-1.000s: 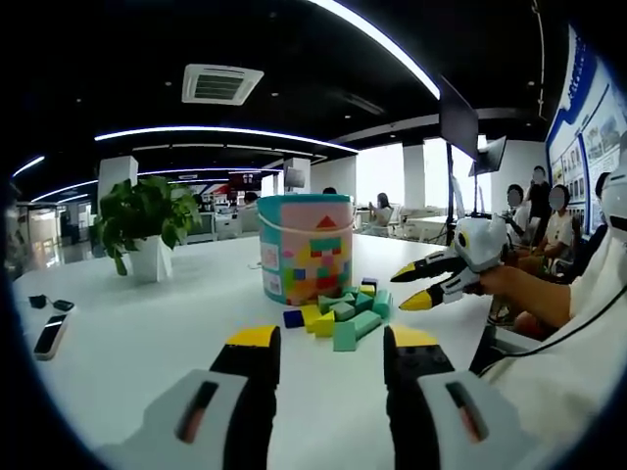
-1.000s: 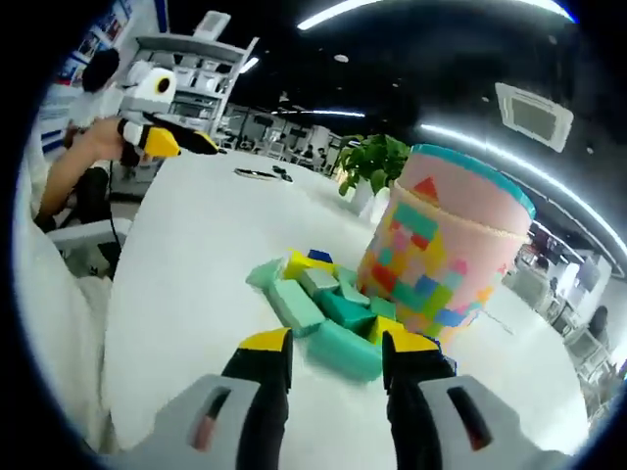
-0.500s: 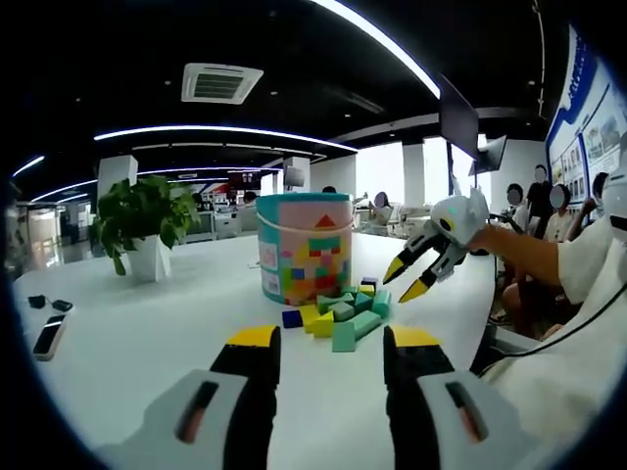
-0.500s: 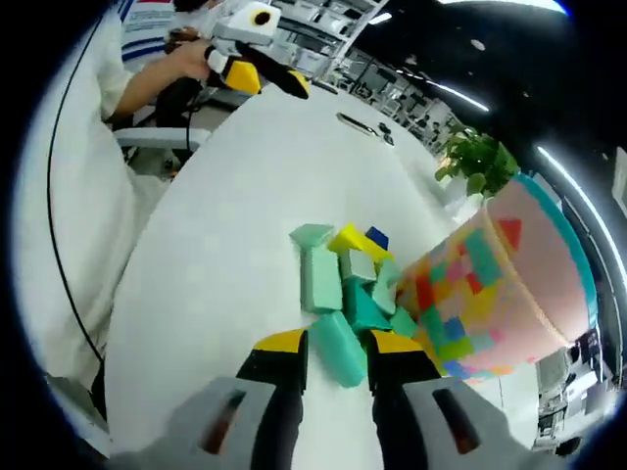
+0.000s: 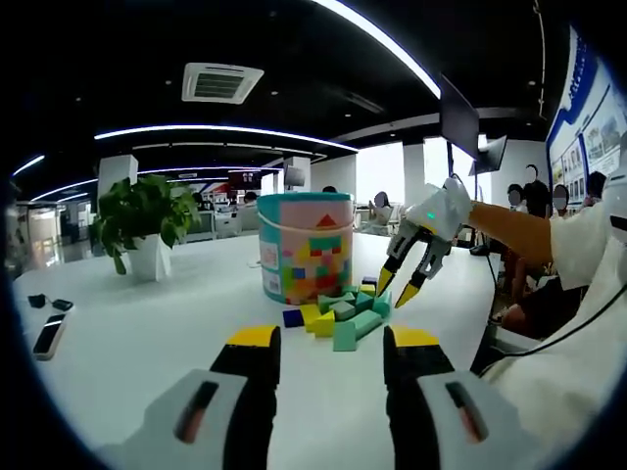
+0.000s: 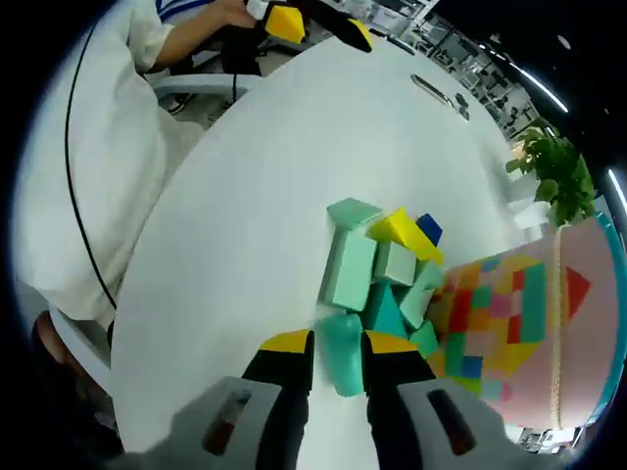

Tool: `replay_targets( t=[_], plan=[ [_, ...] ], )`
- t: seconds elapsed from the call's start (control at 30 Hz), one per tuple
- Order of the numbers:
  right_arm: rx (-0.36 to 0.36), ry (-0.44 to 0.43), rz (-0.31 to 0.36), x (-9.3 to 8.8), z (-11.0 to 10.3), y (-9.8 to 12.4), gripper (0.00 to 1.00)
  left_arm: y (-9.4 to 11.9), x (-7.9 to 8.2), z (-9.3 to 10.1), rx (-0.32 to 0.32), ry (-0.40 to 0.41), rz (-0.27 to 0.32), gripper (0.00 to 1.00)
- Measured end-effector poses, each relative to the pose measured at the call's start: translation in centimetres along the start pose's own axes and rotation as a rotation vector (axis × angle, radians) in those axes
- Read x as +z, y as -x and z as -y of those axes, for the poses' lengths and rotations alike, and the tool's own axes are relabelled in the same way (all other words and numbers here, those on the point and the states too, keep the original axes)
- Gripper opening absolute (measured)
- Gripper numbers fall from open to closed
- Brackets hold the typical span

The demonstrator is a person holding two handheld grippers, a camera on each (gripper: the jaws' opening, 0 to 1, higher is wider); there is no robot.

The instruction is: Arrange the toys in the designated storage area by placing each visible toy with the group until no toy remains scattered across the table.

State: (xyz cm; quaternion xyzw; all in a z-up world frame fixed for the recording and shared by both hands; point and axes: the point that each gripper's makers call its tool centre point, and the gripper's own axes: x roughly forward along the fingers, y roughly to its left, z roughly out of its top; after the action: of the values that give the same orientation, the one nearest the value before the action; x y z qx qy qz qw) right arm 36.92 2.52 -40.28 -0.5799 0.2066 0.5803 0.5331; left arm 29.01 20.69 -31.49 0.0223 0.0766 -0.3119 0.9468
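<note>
Left gripper view
Left tongs: my left gripper (image 5: pixel 333 343) hovers low over the white table (image 5: pixel 127 343), its yellow-tipped jaws spread wide with nothing between them.
Toy pile: the foam blocks (image 5: pixel 341 313) lie in a tight cluster on the table ahead of my jaws, green ones mostly, with a yellow block (image 5: pixel 315 320) and a small dark blue block (image 5: pixel 292 318) on the near left side.
Bucket: a tall patterned tub (image 5: pixel 305 247) with a teal rim stands upright just behind the pile, touching it or nearly so.
Right tongs: my right gripper (image 5: pixel 400 286) comes in from the right, pointed down at the right end of the pile, tips a little apart.
Surroundings: a potted plant (image 5: pixel 145 223) stands far left on the table, and two phones (image 5: pixel 49 323) lie near the left edge.

Right gripper view
Right tongs: my jaws sit close on either side of a green block (image 6: pixel 342 352), its near end between the yellow tips; I cannot tell whether they press it.
Toy pile here: more green pieces lie just beyond, with a long pale green block (image 6: pixel 350 270), a yellow wedge (image 6: pixel 400 229) and a blue block (image 6: pixel 428 229) further on.
Bucket here: the tub wall (image 6: pixel 509 323) rises at the right, against the pile.
Left tongs here: my left gripper (image 6: pixel 323 22) shows at the top edge, well apart from the blocks.
Person: my white sleeve (image 6: pixel 108 166) hangs at the left.
</note>
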Motion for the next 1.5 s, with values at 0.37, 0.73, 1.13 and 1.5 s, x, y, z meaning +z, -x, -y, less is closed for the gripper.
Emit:
replay_targets(
  t=[0.37,0.73,1.13,1.5],
  plan=[
    [0.081,0.045,-0.108,-1.2,-0.2,-1.3,0.21,0.0,0.0,0.0,-0.002,0.003,0.001,0.43],
    [0.003,-0.117,-0.016,-1.0,0.4,-0.9,0.19,0.0,0.1,0.0,-0.004,0.000,0.004,0.43],
    [-0.235,-0.578,0.561,0.7,4.6,6.4,0.19,-0.2,0.1,0.4,-0.001,-0.004,0.002,0.43],
    [-0.303,-0.912,0.973,2.1,4.4,10.8,0.19,-0.3,0.3,0.4,0.002,-0.008,0.003,0.42]
  ],
)
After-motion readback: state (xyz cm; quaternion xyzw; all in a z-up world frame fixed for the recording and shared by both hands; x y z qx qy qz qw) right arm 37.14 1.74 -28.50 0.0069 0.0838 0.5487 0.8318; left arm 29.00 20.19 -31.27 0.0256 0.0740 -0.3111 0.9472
